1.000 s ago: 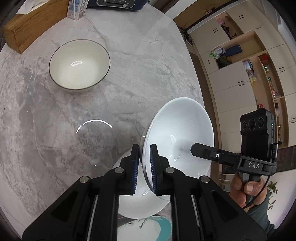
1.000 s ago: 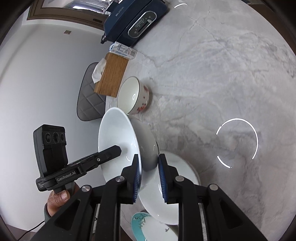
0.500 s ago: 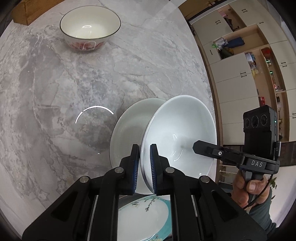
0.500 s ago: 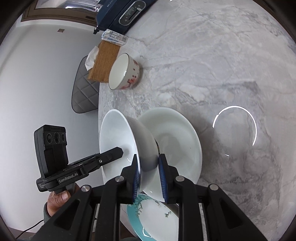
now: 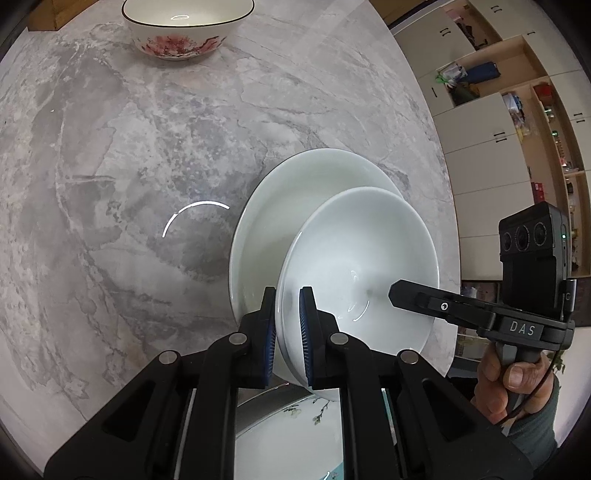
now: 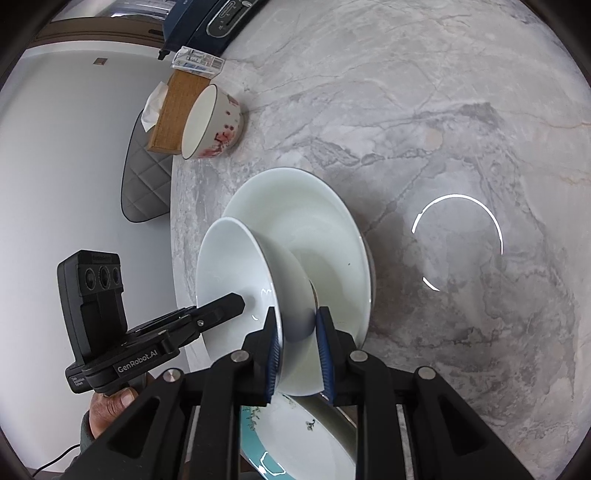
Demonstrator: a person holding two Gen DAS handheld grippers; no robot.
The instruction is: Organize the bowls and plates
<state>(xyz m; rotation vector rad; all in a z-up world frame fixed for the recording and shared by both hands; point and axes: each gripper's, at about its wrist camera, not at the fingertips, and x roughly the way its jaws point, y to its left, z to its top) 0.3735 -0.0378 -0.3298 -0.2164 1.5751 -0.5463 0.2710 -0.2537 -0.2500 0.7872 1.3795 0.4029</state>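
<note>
Both grippers hold one white bowl [image 5: 362, 266] by opposite sides of its rim. My left gripper [image 5: 287, 328] is shut on its near rim; my right gripper [image 6: 297, 350] is shut on the other rim of the same bowl [image 6: 236, 280]. The bowl is tilted, just over a larger white bowl [image 5: 314, 184] on the marble table, which also shows in the right wrist view [image 6: 325, 229]. A floral bowl with a dark rim [image 5: 184, 33] stands at the far side, also seen in the right wrist view [image 6: 214, 122].
A teal-rimmed plate with a branch pattern [image 5: 291, 439] lies under the grippers near the table edge [image 6: 295, 439]. A wooden tissue box [image 6: 177, 110], a small carton [image 6: 199, 61] and a dark blue appliance [image 6: 221, 18] stand at the far edge. Cabinets [image 5: 498, 110] are beyond the table.
Both grippers have lowered the held white bowl toward the larger white bowl. The table and the floral bowl appear closer and farther up in view.
</note>
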